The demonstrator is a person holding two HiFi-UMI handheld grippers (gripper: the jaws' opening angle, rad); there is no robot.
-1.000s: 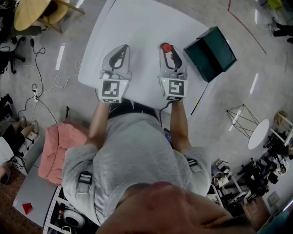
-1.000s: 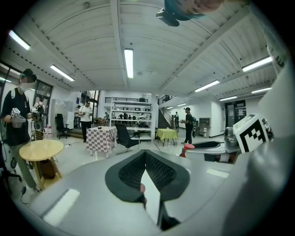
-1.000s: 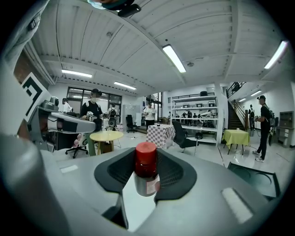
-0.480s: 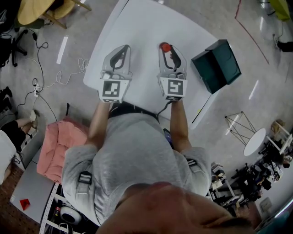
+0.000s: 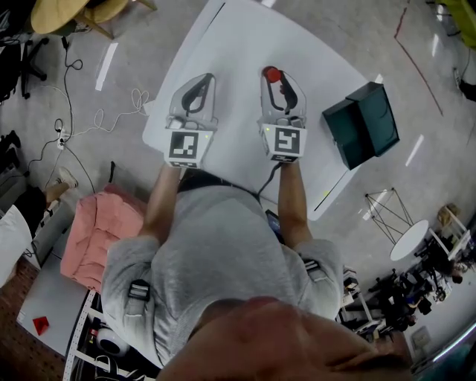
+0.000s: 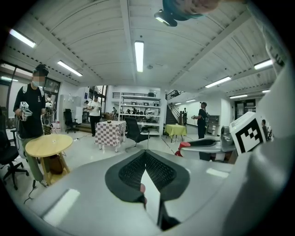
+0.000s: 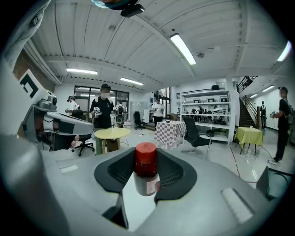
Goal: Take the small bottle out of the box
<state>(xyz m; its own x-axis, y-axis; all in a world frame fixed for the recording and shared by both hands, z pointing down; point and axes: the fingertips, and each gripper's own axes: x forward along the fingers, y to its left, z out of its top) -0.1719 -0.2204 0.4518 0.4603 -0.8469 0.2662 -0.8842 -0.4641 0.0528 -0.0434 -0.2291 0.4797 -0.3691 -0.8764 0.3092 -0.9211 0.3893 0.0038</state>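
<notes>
The small bottle (image 5: 272,74) has a red cap and a clear body; it stands upright between the pads of my right gripper (image 5: 276,79), which is shut on it above the white table (image 5: 238,37). The right gripper view shows the bottle (image 7: 146,174) clamped at the jaw tips of that gripper (image 7: 145,162). My left gripper (image 5: 196,83) hovers beside it to the left, its jaws meeting at the tips with nothing between them, as the left gripper view (image 6: 145,155) also shows. The dark green box (image 5: 362,123) lies open at the table's right edge, apart from both grippers.
A pink cushion (image 5: 93,238) and loose cables (image 5: 89,123) lie on the floor to the left. A round yellow table (image 5: 56,13) stands at the upper left, a small white round table (image 5: 405,239) at the lower right. People stand further off in the hall.
The head view has drifted, so the table and box sit further right and lower in the picture. Both grippers keep their pose, and the bottle stays in the right one.
</notes>
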